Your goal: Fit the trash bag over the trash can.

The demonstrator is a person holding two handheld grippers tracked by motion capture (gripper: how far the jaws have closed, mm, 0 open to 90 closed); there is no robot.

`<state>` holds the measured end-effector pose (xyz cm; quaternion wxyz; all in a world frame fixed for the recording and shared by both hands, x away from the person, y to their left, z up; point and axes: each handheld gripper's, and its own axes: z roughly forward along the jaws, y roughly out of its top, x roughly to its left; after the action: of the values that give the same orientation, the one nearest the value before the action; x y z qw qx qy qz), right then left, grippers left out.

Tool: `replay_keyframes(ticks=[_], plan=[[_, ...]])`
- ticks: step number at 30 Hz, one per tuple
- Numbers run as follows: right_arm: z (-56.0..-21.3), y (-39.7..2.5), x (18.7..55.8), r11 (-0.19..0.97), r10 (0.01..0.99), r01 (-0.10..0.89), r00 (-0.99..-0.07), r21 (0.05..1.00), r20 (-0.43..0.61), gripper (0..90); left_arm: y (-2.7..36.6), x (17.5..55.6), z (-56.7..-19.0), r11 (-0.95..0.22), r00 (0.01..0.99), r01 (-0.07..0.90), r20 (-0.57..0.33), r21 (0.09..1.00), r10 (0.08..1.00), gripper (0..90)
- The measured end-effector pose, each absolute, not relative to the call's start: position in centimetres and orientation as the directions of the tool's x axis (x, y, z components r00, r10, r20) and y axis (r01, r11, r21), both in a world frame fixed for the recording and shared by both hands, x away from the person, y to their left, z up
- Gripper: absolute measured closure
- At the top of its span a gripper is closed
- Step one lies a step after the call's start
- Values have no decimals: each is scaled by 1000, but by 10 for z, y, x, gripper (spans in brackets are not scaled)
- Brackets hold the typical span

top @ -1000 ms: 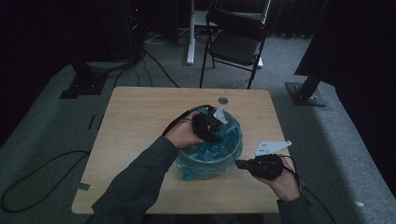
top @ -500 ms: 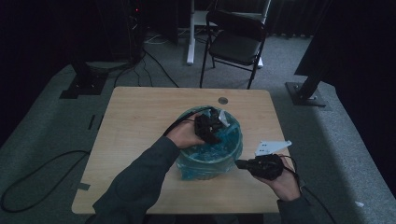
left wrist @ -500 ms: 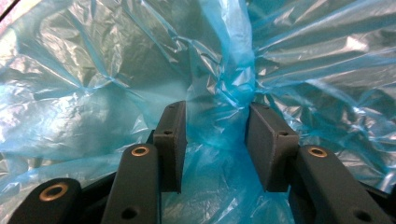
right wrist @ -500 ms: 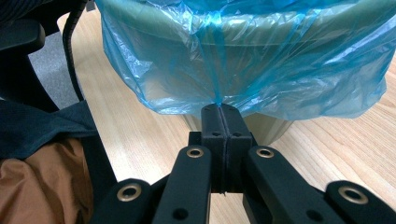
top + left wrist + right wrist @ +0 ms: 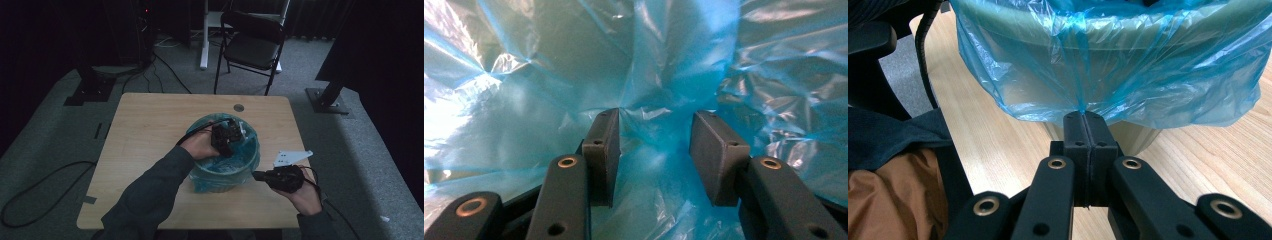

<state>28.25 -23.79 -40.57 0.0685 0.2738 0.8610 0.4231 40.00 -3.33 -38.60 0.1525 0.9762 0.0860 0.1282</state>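
A round bin point(image 5: 220, 181) stands on the table, lined with a thin blue plastic bag point(image 5: 248, 150) whose edge hangs over the rim. My left gripper point(image 5: 226, 141) is down inside the bin. In the left gripper view it point(image 5: 654, 150) stands open, with blue film point(image 5: 574, 65) crumpled all around and some bunched between the jaws. My right gripper point(image 5: 257, 175) is at the bin's near right side. In the right gripper view it point(image 5: 1087, 117) is shut on the hanging hem of the bag point(image 5: 1108, 70), pulling a tight crease up from the pinch.
The wooden table point(image 5: 150, 125) has a small round grommet point(image 5: 239, 107) at the back. A folding chair point(image 5: 252, 47) stands on the grey carpet behind it, with cables point(image 5: 45, 175) at the left. A dark sleeve point(image 5: 893, 135) lies beside the bin.
The left gripper has sunk a little deeper into the bin and shifted slightly toward me. The right gripper has kept its place at the bag's hem.
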Motion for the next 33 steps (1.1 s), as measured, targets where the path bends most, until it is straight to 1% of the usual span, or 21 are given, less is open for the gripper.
replay_keyframes(ticks=[2, 3, 12, 27, 33], plan=[[-406, -238, 282, 492, 529, 414, -841, 766, 114, 900, -33, 400, -386, -939, 952, 129, 224, 320, 207, 558], [-406, -238, 282, 492, 529, 413, -841, 766, 114, 900, -35, 401, -389, -945, 949, 131, 240, 298, 207, 558], [-405, -238, 282, 491, 530, 414, -840, 767, 114, 900, -37, 401, -392, -956, 944, 136, 260, 259, 205, 549], [-405, -238, 281, 489, 532, 414, -839, 768, 114, 900, -40, 402, -397, -965, 941, 146, 271, 218, 204, 545], [-405, -238, 281, 490, 531, 413, -840, 768, 113, 900, -42, 402, -400, -972, 940, 146, 280, 186, 194, 542]])
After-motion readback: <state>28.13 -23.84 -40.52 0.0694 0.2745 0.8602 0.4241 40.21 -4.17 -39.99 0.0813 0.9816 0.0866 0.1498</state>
